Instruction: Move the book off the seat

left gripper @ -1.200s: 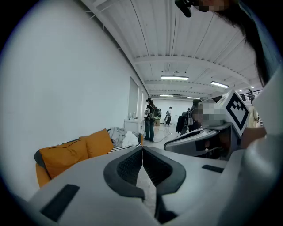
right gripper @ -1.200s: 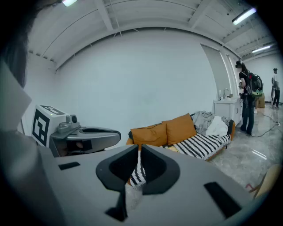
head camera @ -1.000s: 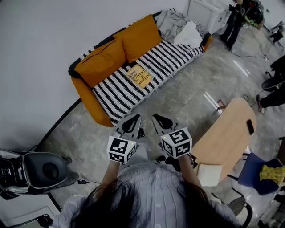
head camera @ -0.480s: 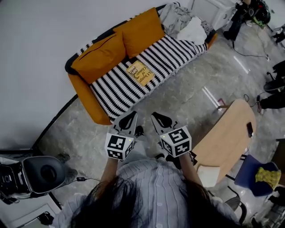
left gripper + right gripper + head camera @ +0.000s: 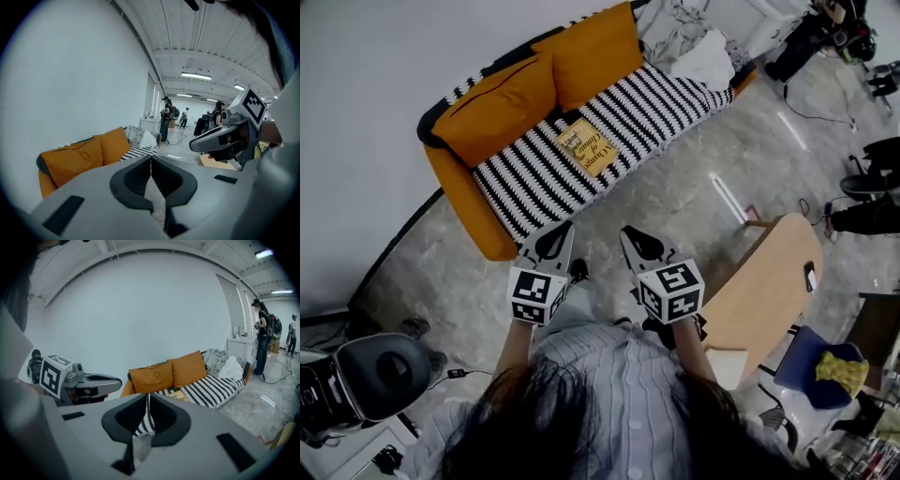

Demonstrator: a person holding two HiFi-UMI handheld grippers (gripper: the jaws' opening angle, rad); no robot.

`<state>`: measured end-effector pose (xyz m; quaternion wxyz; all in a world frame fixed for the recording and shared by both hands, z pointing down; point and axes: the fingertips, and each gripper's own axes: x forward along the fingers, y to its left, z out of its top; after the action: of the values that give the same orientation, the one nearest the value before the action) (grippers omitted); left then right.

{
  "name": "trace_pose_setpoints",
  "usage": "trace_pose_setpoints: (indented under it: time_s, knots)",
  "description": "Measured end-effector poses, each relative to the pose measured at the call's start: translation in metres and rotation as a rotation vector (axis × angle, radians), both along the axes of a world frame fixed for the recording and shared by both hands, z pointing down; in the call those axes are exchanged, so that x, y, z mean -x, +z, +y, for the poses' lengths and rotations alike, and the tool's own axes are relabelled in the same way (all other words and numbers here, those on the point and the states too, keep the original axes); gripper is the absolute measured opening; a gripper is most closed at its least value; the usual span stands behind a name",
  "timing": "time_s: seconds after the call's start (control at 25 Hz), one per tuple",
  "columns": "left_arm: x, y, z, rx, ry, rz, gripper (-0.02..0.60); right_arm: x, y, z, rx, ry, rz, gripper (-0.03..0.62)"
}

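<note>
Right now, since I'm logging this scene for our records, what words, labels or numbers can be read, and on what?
Book on the striped sofa seat: dark lettering on the yellow cover, too small and blurred to read.
Cubes on the left gripper and right gripper: black-and-white square patterns, no words.
Nothing else is legible.

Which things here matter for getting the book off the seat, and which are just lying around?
For the job: book, striped seat, left tool, right tool, both shut and empty.
Just lying about: orange cushions, heap of clothes, wooden table.

Head view looks steeply down; both gripper views face the sofa.
</note>
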<state>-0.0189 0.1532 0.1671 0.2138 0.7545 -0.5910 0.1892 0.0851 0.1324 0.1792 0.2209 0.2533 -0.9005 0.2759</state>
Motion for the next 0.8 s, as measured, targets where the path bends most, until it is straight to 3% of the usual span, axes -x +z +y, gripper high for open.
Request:
trace_pose_setpoints:
  time_s: [0.36,0.8]
  knots:
    - [0.049,0.003,-0.032,-0.043,-0.007,0.043,0.012,0.05,0.007,-0.031,0.052,0.05,-0.047,0.034]
    - [0.094,0.006,-0.037,-0.033,0.029,0.066,0.012,0.084,0.008,-0.054,0.042,0.103,-0.01,0.034]
